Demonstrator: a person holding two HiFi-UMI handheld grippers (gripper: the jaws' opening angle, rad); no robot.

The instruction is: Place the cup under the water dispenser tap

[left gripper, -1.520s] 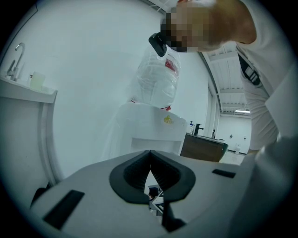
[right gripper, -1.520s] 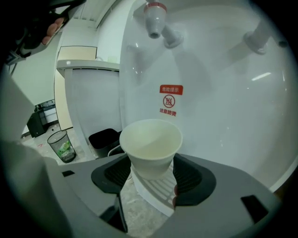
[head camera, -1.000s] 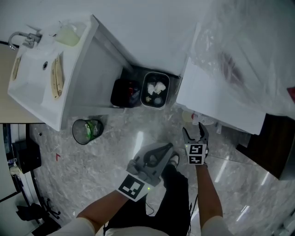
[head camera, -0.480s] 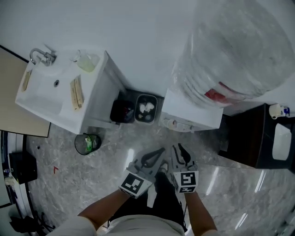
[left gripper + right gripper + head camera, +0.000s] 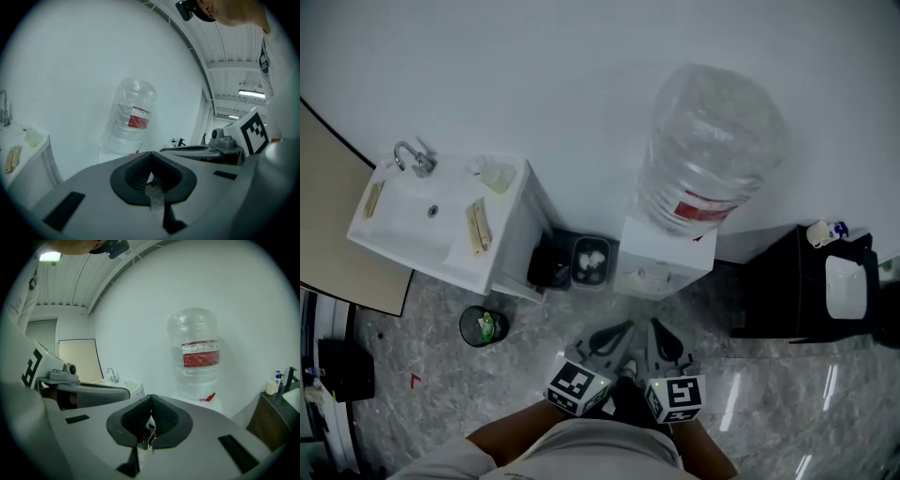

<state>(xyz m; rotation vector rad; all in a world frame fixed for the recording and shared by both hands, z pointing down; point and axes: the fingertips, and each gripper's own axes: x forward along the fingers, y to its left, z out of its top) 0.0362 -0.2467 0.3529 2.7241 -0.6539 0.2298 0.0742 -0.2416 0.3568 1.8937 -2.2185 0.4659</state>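
Both your left gripper [image 5: 623, 328] and right gripper [image 5: 657, 325] have jaws pressed together, pointing toward the water dispenser [image 5: 664, 264].

**Head view:** the camera sits above the person and faces steeply down at the floor [image 5: 441, 375] before a white wall [image 5: 562, 75]. The left gripper [image 5: 614, 330] and right gripper [image 5: 661, 328] lie near its lower edge. The water bottle [image 5: 710, 145] and sink [image 5: 427, 220] are farther off.

**Left gripper view:** the camera rides close behind that gripper's fingers [image 5: 136, 176] and faces almost level toward the wall.

**Right gripper view:** mounted likewise behind its own fingers [image 5: 166, 420], facing the same wall.

**Shared:** all three views include the bottle and the sink. Each gripper view shows the other gripper at its inner side.
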